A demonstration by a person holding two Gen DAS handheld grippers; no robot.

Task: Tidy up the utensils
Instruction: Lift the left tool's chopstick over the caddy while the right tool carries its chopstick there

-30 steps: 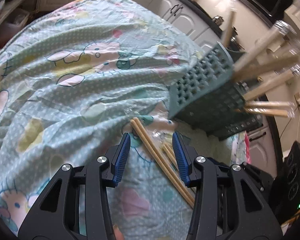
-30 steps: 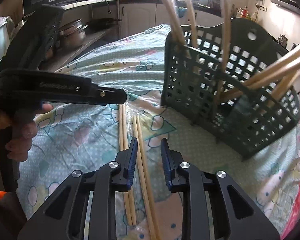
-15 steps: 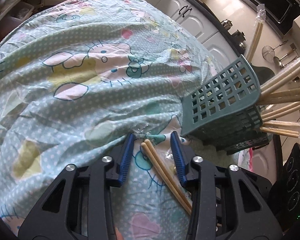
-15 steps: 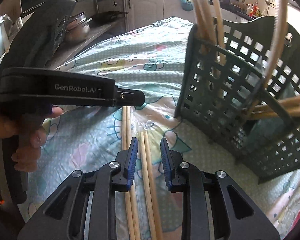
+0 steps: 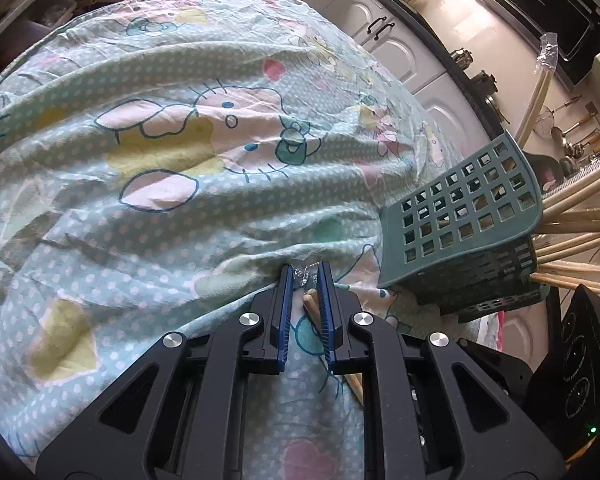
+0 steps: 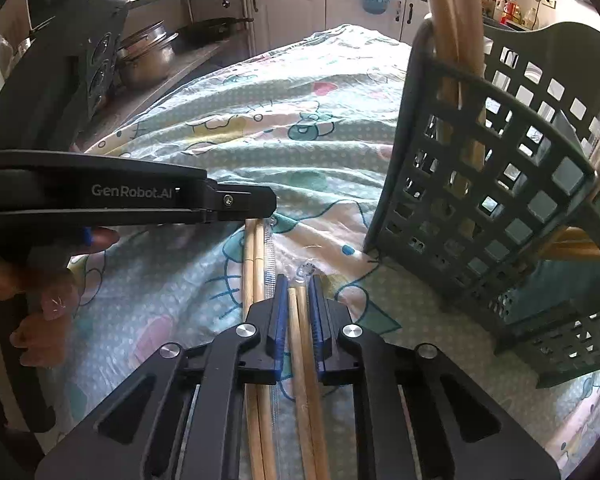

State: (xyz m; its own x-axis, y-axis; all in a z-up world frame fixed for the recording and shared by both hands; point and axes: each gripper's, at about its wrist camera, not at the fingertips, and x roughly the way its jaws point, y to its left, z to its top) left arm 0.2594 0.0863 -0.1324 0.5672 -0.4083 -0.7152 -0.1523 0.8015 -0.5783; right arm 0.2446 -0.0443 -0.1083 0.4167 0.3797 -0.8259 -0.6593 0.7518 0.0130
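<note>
Wooden chopstick pair (image 6: 306, 344) between the right gripper's (image 6: 299, 284) blue fingers (image 6: 281, 320), near ends cut off.

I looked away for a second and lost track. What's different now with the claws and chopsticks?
Both claws have just been closing: the left claw on the left chopstick pair, the right claw on the right chopstick pair. The green basket stayed put.

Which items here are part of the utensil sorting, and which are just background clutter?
In play:
- wrapped wooden chopstick pair between the right gripper pads
- second wooden chopstick pair by the left gripper
- green perforated plastic basket holding more chopsticks

Background:
- cartoon-print tablecloth
- steel pots on the shelf
- black microwave
</note>
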